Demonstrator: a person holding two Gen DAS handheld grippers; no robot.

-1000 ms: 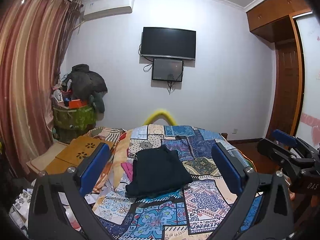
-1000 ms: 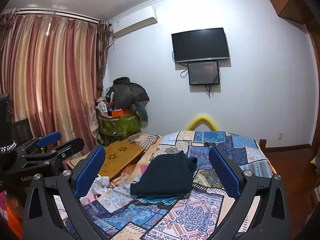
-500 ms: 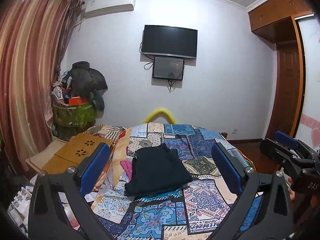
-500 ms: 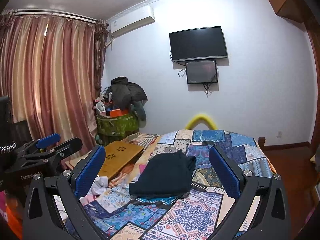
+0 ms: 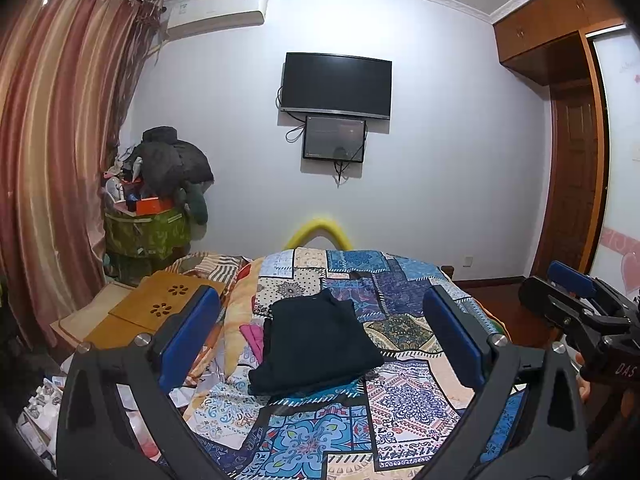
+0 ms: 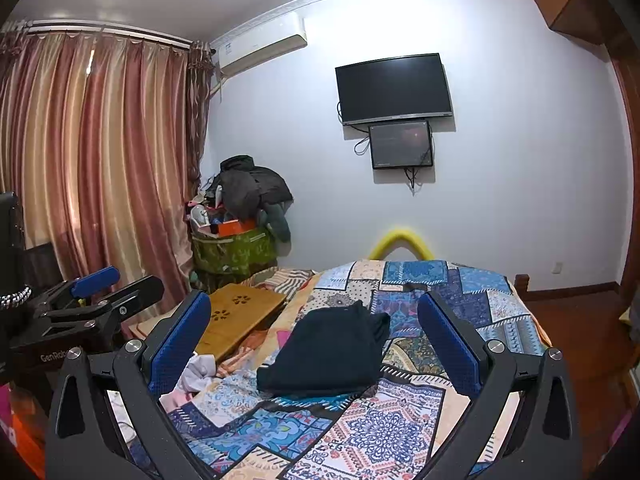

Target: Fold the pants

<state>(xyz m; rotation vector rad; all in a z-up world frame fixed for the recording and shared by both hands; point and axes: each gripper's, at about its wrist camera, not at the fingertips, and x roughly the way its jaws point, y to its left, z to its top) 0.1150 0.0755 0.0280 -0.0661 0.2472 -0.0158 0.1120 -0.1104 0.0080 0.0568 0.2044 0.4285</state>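
Though folded, pants long axis bedwise.

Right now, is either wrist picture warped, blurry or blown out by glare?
Left wrist view: strong fisheye bend, the curtain bows inward, corners go black; the pants look sharp. Right wrist view: same bending along the ceiling edge, bright streaks on the curtain, no real glare, TV dark and crisp.

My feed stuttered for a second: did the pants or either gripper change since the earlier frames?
Only slight camera drift. The left gripper and right gripper are open and empty, as before. The dark folded pants lie untouched on the patchwork bedspread, in the same shape.
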